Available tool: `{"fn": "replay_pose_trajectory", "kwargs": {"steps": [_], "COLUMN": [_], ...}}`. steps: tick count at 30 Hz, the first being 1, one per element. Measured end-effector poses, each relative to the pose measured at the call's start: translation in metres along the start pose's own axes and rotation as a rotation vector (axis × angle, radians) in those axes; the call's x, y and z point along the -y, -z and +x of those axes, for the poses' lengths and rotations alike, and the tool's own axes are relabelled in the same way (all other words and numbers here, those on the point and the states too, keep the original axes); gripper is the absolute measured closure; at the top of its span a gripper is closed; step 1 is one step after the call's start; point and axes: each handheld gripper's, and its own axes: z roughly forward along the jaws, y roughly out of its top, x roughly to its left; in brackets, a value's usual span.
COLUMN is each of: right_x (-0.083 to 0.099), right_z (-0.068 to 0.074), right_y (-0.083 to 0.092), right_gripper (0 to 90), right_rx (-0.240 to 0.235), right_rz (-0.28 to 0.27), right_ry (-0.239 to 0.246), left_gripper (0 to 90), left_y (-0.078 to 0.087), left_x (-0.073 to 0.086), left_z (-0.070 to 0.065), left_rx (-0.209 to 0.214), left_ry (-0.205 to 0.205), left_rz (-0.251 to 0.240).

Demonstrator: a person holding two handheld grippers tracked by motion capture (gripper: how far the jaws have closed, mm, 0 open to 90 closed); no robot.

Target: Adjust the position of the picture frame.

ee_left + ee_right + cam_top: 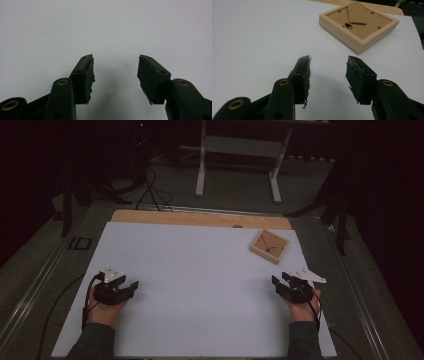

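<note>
Frame [269,246]: one, wooden, lying back-up on the white surface [200,285], far right, near the wood strip at the rear. High view: 2 grippers, left gripper [126,289] & right gripper [280,281], jaws released, nothing btwn them; frame just ahead of the right one. "ID" marked on floor left of surface. Left gripper view: jaws apart over bare white. Right gripper view: jaws apart, frame ahead, its recessed back holding a stand flap & small hanger clip.

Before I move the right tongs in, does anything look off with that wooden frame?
The wooden frame lies back-side up on the white sheet, its stand flap and hanger showing, and it sits turned at an angle to the sheet's edges. No damage shows. The right tongs stand open, short of it.
</note>
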Motion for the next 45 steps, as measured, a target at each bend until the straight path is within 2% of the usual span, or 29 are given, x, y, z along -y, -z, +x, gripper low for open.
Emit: {"fn": "replay_pose_trajectory", "kwargs": {"steps": [7, 8, 14, 19, 22, 27, 30, 35, 42, 45], "right_x": [-0.012, -0.017, -0.028, -0.031, -0.034, -0.035, -0.035, -0.038, -0.038, -0.042], "right_z": [-0.001, -0.001, -0.004, -0.006, -0.008, -0.014, -0.016, -0.020, -0.031, -0.032], "right_y": [-0.008, -0.011, -0.022, -0.031, -0.041, -0.053, -0.059, -0.067, -0.081, -0.085], "right_gripper": [53.6, 53.7, 54.8, 59.0, 63.5, 69.8, 73.3, 76.6, 89.3, 89.8], "right_rx": [-0.001, -0.017, -0.003, -0.002, 0.018, 0.026, 0.037, 0.067, 0.132, 0.136], "right_rz": [-0.005, -0.011, -0.015, -0.008, 0.004, 0.019, 0.027, 0.023, 0.041, 0.050], "right_ry": [0.022, 0.018, 0.029, 0.026, 0.046, 0.009, 0.006, -0.003, -0.033, -0.035], "left_gripper": [45.2, 45.2, 45.0, 44.9, 44.9, 44.8, 44.9, 44.9, 45.2, 45.2], "left_y": [0.001, 0.001, 0.001, 0.000, 0.000, -0.001, -0.001, 0.000, 0.001, 0.002], "left_x": [0.000, 0.000, 0.001, 0.001, 0.001, 0.001, 0.001, 0.001, 0.001, 0.000], "left_z": [0.000, 0.000, 0.000, 0.000, 0.000, -0.001, -0.002, -0.002, -0.002, -0.002], "left_rx": [-0.009, -0.010, -0.013, -0.013, -0.013, -0.015, -0.015, -0.014, -0.013, -0.016], "left_ry": [0.002, 0.004, 0.002, 0.000, -0.002, -0.009, -0.014, -0.016, -0.015, -0.014], "left_rz": [-0.009, -0.012, -0.010, -0.005, -0.004, -0.004, -0.004, -0.009, -0.022, -0.026]}}
